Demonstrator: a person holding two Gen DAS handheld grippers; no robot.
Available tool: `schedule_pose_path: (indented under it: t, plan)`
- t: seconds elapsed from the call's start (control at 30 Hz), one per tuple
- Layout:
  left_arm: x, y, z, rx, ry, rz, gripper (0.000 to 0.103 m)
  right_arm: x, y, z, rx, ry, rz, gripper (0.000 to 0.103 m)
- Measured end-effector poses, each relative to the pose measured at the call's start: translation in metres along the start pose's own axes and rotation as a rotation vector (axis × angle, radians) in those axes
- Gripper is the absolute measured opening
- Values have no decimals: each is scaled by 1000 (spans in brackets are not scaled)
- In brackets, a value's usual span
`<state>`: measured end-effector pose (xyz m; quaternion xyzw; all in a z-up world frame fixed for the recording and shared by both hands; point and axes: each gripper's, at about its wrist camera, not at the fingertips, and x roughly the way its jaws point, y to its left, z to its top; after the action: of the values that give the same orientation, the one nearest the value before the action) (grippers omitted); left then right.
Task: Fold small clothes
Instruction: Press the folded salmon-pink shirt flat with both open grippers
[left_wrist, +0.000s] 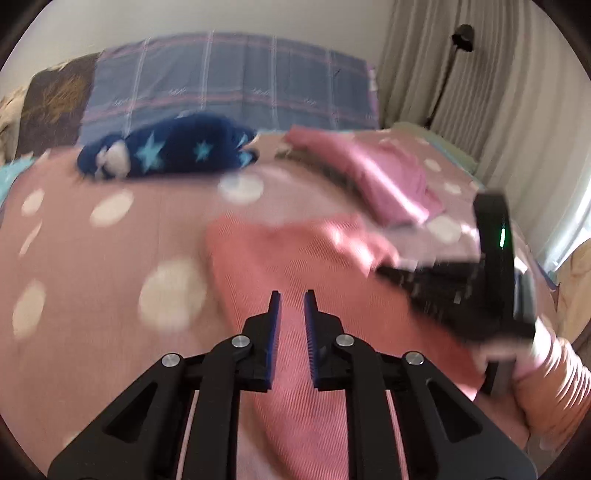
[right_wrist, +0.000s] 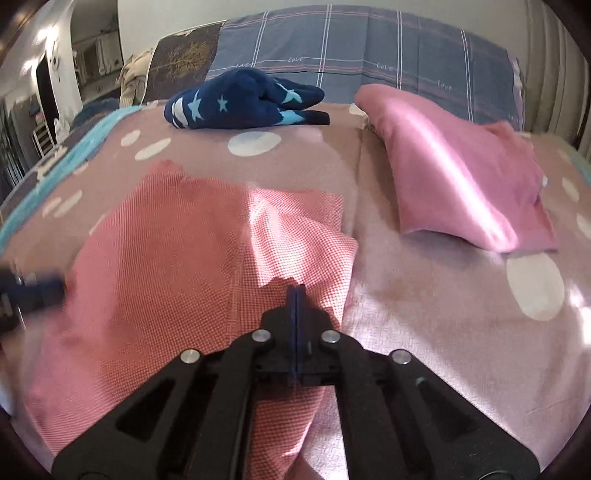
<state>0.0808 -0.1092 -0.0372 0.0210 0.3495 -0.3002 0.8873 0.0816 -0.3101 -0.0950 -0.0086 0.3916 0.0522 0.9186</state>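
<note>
The red checked garment lay half-folded on the bed; the right hand-held gripper was clamped shut over its raised edge, whether pinching cloth I couldn't tell, the left hand-held gripper hung slightly open and empty, so carrying that edge across seemed next.

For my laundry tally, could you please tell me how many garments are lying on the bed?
3: a coral checked garment nearest, a folded pink garment right, a navy star-print garment at the back. Others may be hidden.

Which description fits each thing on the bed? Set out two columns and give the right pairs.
Things:
1. navy garment
2. red checked cloth
3. pink folded garment
4. right gripper

Descriptions:
A. jaws shut
B. pale blue stars
C. far right, by the plaid pillow
D. spread flat, nearest the camera

Pairs: 1-B, 2-D, 3-C, 4-A
</note>
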Motion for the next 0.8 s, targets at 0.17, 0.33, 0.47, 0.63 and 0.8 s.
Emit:
schedule_pose_path:
  t: [0.17,0.33,0.47,0.63,0.8]
  plan:
    - [57,1,32,59,96,94,16,3,0,4,18,5,24,0]
    - [89,61,11,-122,125,131,14,-11,-12,-6,63,5,77,0]
    - [76,43,11,-16,125,222,14,-7,-11,-4,68,7,88,0]
    - [49,27,24,8,40,110,17,-11,-14,-2,82,1,115,1]
    - [101,23,31,74,172,200,42,-20,-15,27,88,-17,173,6]
